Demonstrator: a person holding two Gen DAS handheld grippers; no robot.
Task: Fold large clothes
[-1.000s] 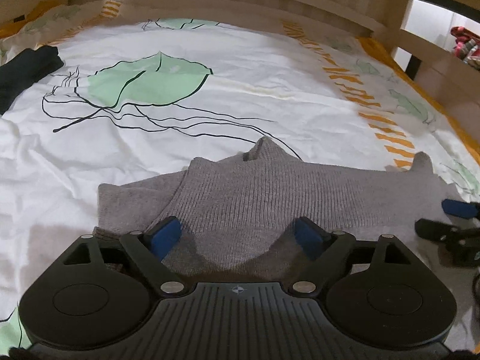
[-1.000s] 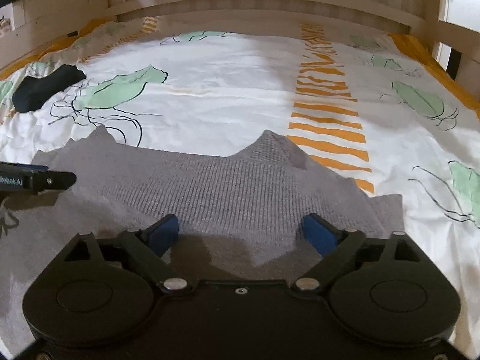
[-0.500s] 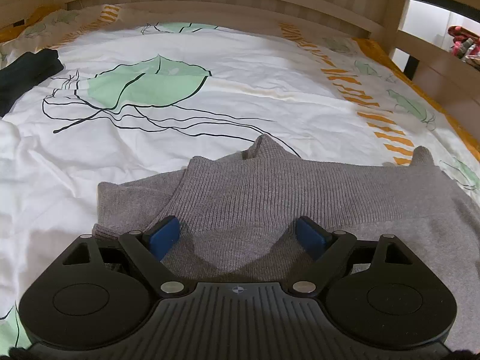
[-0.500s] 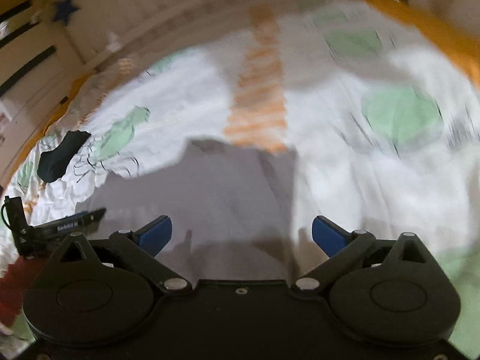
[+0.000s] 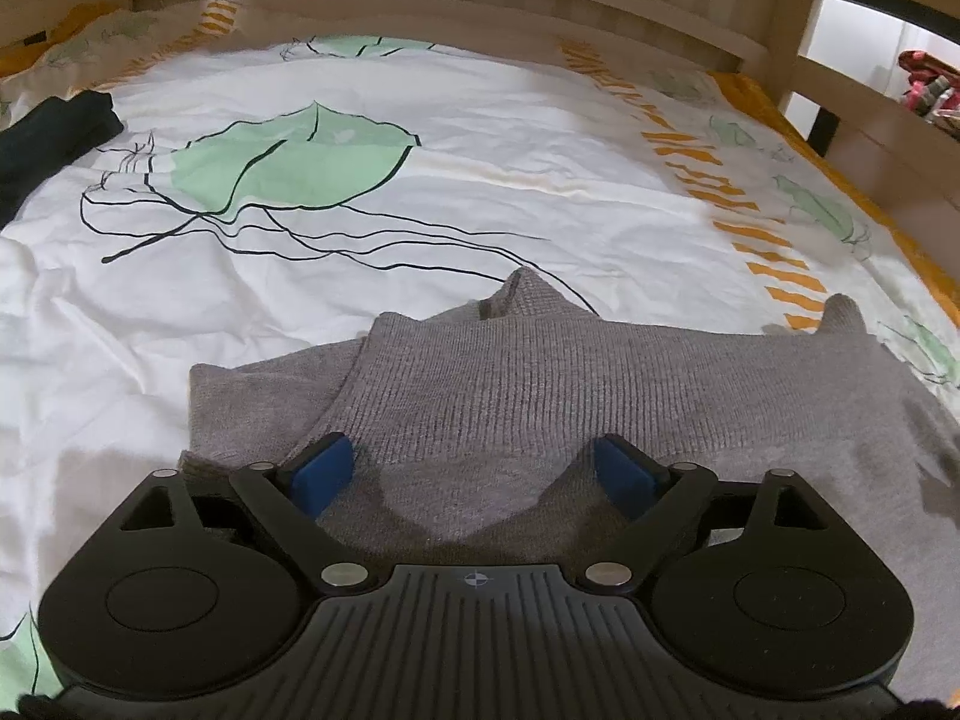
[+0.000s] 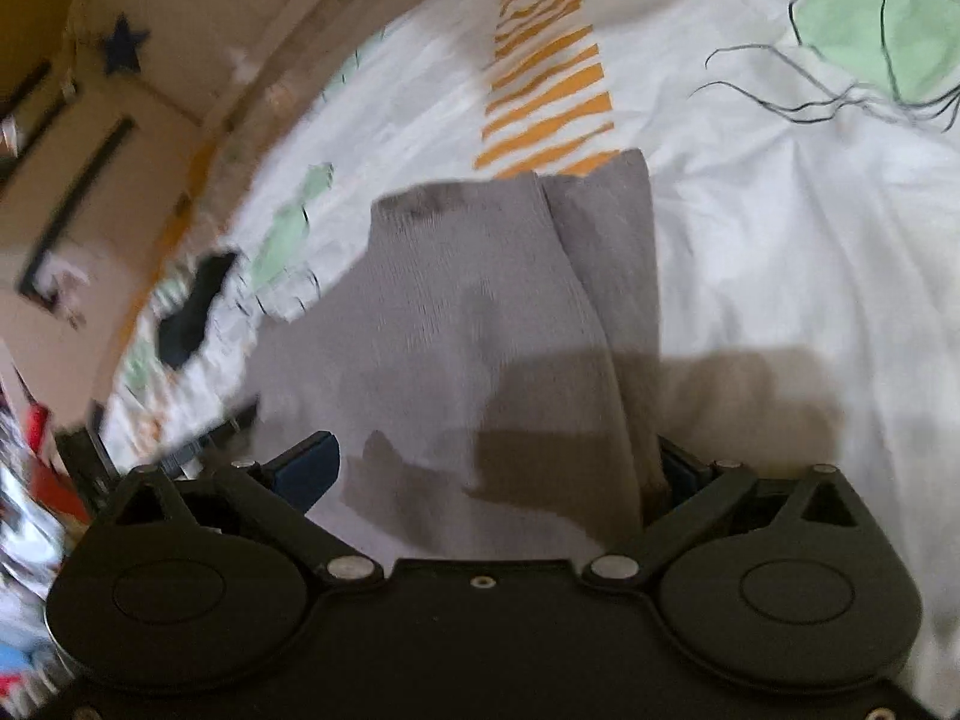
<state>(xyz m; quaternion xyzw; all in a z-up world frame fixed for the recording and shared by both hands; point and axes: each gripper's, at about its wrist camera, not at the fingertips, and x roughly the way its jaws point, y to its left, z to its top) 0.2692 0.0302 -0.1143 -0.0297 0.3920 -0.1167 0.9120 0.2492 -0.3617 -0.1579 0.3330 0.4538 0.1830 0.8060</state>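
Left wrist view: left gripper (image 5: 474, 474) tilts down over the grey sweater (image 5: 540, 384), jaws spread, released; right gripper (image 6: 480, 468) likewise.

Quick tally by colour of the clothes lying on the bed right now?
Grey: 1, the sweater
Black: 1, a folded garment at the far left edge of the bedspread
Total: 2

grey ribbed knit sweater (image 5: 540, 396), lying flat, lower half of left wrist frame, spanning centre to right edge. a folded layer sticks out at its left; two small peaks on the far edge. right wrist frame: blurred, fills centre, narrow folded strip along its right side.
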